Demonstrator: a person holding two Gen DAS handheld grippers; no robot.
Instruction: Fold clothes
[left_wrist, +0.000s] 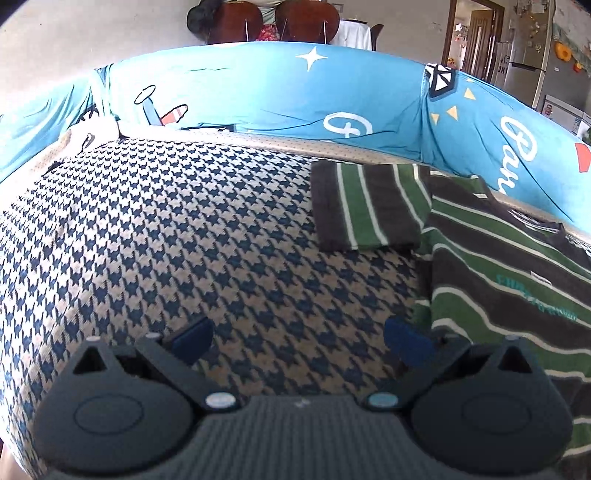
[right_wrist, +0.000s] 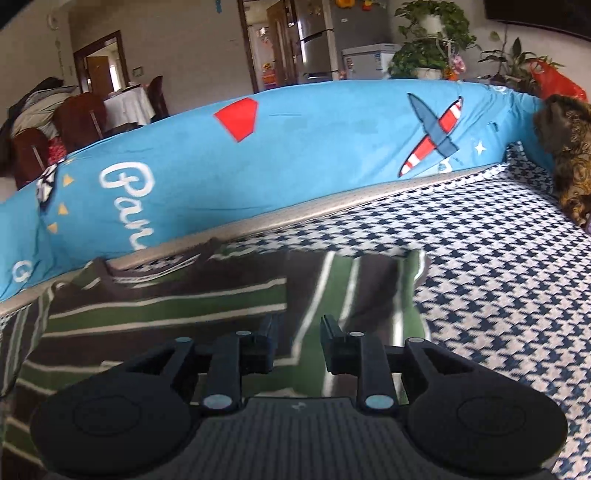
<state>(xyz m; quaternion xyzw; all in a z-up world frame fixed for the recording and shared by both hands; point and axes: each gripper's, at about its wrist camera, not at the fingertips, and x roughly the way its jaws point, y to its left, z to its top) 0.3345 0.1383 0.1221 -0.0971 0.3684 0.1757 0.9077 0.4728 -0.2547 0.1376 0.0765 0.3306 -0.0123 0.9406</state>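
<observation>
Wall: I saw plain grey (right_wrist: 192, 48).
Chairs: brown, by a white-clothed table (right_wrist: 127, 105).
Fridge: silver (right_wrist: 314, 40), near potted plants (right_wrist: 432, 40).

— Counting ahead of the fingers: one striped shirt (left_wrist: 509, 266), lying spread with one sleeve (left_wrist: 365, 206) folded flat beyond it.
— Agreeing; also seeing one houndstooth cover (left_wrist: 184, 240) under both tools, one blue cushion (right_wrist: 295, 155) running behind.
— Adding two grippers: left gripper (left_wrist: 299, 339), right gripper (right_wrist: 295, 336).
— Noting one brown furry thing (right_wrist: 569, 155) far right.
</observation>
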